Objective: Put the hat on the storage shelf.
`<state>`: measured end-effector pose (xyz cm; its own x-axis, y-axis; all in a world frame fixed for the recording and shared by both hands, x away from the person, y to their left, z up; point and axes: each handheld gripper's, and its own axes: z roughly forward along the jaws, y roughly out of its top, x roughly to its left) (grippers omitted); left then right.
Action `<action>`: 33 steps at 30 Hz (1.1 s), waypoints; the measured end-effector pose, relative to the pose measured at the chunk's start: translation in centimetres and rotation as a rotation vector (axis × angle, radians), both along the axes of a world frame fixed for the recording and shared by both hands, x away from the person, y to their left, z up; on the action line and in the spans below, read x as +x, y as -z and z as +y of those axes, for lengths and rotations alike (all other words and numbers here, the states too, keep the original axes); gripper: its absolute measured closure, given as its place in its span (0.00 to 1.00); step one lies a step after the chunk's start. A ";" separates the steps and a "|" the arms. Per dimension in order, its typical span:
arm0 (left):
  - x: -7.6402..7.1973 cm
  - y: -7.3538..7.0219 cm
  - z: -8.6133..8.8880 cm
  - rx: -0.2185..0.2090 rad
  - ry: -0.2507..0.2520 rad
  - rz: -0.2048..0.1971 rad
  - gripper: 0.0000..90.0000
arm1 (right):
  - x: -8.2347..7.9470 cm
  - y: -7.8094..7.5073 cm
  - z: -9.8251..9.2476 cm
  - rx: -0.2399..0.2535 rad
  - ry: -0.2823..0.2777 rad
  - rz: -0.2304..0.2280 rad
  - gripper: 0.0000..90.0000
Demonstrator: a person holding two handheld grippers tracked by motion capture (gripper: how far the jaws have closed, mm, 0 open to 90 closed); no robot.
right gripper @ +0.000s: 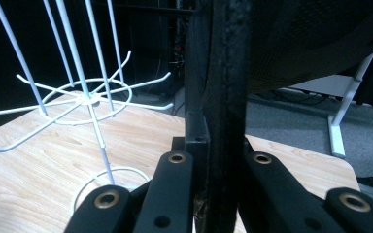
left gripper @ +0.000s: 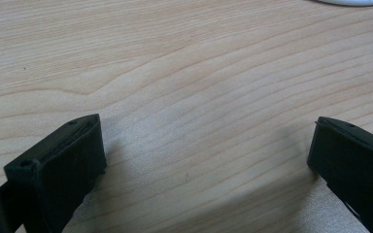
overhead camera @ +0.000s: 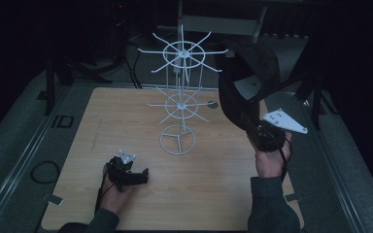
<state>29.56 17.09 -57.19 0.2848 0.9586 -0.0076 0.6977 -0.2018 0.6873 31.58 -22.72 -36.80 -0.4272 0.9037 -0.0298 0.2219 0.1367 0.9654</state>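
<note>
Cap (overhead camera: 245, 73) pinched by its brim in my right claw (overhead camera: 254, 130), jaws clamped tight, held up beside the white rack (overhead camera: 180, 104). Left claw (overhead camera: 143, 175) rests wide open and empty on the table (overhead camera: 213, 194). Hanging step, I reckon; next, lift it over an upper hook.

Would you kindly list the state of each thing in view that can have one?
Black cap: held up by its brim, beside the rack's top tier, not hung.
White wire two-tier hook rack: upright on the table, hooks bare.
Right gripper: shut on the cap's brim.
Left gripper: fingers open, nothing between them, low over the wooden table.
</note>
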 end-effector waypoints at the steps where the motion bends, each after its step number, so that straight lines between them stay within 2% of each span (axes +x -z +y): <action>1: 0.0 0.0 0.0 0.000 0.000 0.000 0.00 | -0.1 0.0 0.2 -0.007 0.001 -0.001 0.96; 8: 0.0 0.0 0.0 0.000 0.000 0.000 0.00 | -0.3 0.3 1.2 -0.056 0.000 -0.019 0.96; 18: 0.0 0.0 0.0 0.000 0.000 0.000 0.00 | -0.6 0.8 1.8 -0.054 -0.007 -0.031 0.96; 22: 0.0 0.0 0.0 0.000 0.000 0.000 0.00 | -0.6 1.2 2.2 -0.075 -0.003 -0.036 0.96; 27: 0.0 0.0 0.0 0.000 0.000 0.000 0.00 | -0.5 1.7 2.5 -0.083 -0.019 -0.026 0.96; 33: 0.0 0.0 0.0 0.000 0.000 0.000 0.00 | -0.4 2.6 3.0 -0.097 -0.051 0.008 0.95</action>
<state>29.55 17.08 -57.19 0.2845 0.9587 -0.0074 0.6977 -0.2017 0.6874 31.22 -19.71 -39.44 -0.4730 0.8738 -0.1130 0.2195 0.2411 0.9453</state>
